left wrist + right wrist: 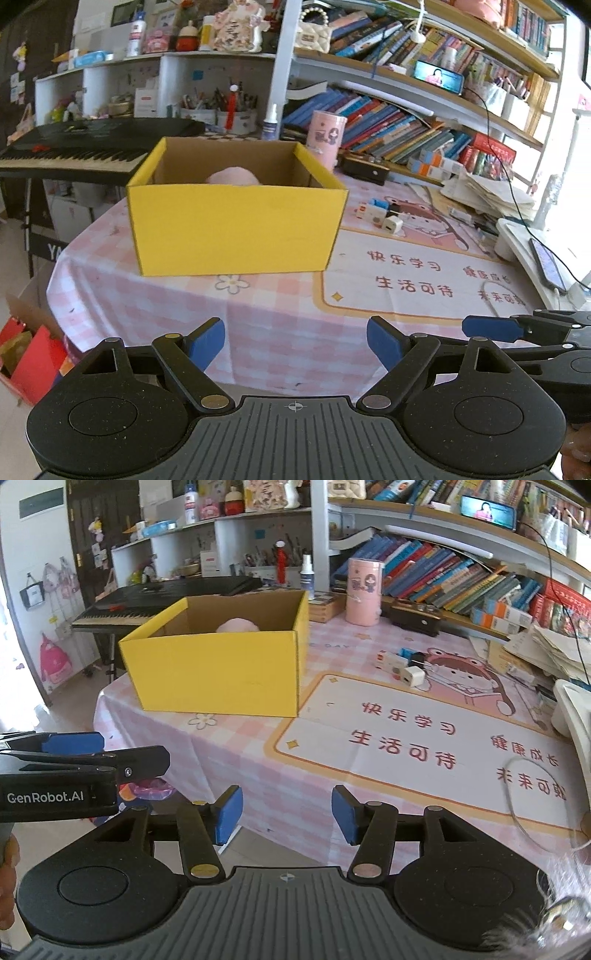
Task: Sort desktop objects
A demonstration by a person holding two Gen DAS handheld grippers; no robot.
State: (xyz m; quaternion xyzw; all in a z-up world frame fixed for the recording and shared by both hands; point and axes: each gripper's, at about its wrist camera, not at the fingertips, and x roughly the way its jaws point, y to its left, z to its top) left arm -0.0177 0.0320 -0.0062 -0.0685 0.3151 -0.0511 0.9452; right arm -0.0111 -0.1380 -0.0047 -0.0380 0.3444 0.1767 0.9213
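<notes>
A yellow cardboard box point(236, 229) stands open on the pink checked tablecloth point(280, 325), with a pink plush thing point(233, 176) inside. It also shows in the right wrist view point(218, 672), plush point(237, 624) inside. A cluster of small chargers and plugs point(382, 216) lies right of the box, also seen in the right wrist view point(404, 666). My left gripper point(295, 341) is open and empty at the table's near edge. My right gripper point(287, 814) is open and empty beside it, over the same edge.
A pink cylinder point(364, 590) and a black case point(415, 619) stand behind the chargers. Books and paper stacks point(554, 646) fill the right side. A keyboard piano point(74, 153) stands left of the table. A phone point(546, 264) lies at right on a white stand.
</notes>
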